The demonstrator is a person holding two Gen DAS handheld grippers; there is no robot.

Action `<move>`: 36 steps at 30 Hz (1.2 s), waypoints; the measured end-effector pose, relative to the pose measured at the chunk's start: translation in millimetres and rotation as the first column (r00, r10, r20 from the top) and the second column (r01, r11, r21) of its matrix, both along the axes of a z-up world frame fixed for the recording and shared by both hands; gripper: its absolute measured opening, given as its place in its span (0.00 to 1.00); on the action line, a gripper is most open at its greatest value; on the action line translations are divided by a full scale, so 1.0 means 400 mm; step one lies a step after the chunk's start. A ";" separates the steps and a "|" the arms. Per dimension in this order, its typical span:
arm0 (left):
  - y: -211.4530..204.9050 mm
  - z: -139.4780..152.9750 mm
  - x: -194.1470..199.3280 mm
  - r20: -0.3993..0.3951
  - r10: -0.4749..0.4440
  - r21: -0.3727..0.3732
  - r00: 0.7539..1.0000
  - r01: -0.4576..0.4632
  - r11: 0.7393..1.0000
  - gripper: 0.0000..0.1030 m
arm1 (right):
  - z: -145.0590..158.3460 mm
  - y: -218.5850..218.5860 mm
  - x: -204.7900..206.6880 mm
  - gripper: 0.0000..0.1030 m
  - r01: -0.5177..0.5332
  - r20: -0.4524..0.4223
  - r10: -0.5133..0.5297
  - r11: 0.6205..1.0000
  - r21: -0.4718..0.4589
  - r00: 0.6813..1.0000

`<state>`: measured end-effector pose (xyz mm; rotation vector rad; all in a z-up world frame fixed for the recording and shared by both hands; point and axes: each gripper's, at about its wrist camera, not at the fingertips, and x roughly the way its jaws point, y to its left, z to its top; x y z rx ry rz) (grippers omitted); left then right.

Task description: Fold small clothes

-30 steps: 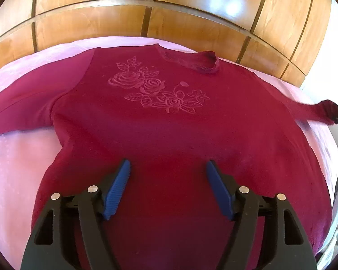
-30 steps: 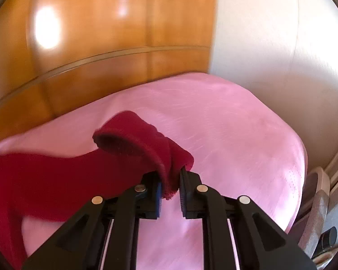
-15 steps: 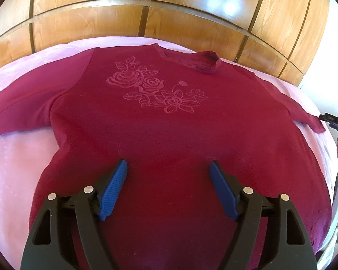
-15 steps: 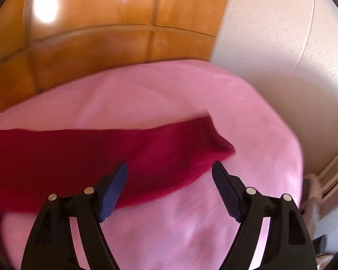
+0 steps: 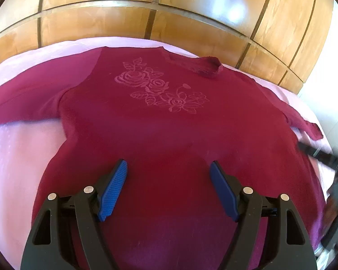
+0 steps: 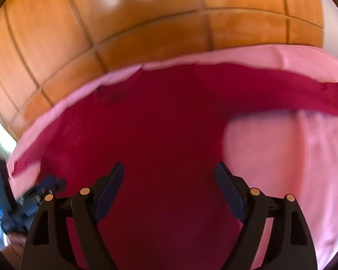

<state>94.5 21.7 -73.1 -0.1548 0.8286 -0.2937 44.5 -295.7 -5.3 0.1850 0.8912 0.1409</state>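
Both hand-held grippers, left [image 5: 167, 190] released, right [image 6: 169, 193] opening, empty over sweater [image 5: 169, 123] laid flat, sleeves out, for folding.

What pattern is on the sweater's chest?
Tone-on-tone pink roses with leaves on the dark red sweater; clearest in the left wrist view.

Sweater [image 5: 169, 135] apparently flat on bedcover [image 5: 22, 157]

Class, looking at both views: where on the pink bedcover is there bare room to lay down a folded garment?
Bare pink bedcover lies beneath the dark red sweater's right sleeve, and below its left sleeve. The middle is covered.
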 end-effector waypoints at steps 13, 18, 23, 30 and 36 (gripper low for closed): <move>0.252 0.064 -0.217 -0.023 0.114 -0.060 0.993 -0.115 0.991 0.72 | -0.039 -0.020 -0.048 0.87 -0.007 0.081 0.010 0.999 -0.038 0.997; 0.254 0.015 -0.252 -0.073 0.081 -0.003 0.994 -0.082 0.997 0.12 | -0.043 -0.002 -0.028 0.87 -0.006 0.081 0.009 0.999 -0.045 0.997; 0.254 0.022 -0.291 -0.100 0.060 -0.018 0.993 -0.062 0.998 0.07 | -0.043 -0.004 -0.032 0.87 -0.006 0.082 0.009 0.999 -0.038 0.997; 0.272 0.069 -0.314 -0.065 0.119 -0.018 0.991 -0.120 0.993 0.06 | -0.046 -0.007 -0.027 0.87 -0.008 0.085 0.010 1.000 -0.030 0.996; 0.189 0.166 -0.258 0.096 0.118 0.012 0.988 -0.120 0.993 0.53 | -0.026 -0.042 -0.022 0.87 -0.021 0.043 0.018 0.998 0.060 0.999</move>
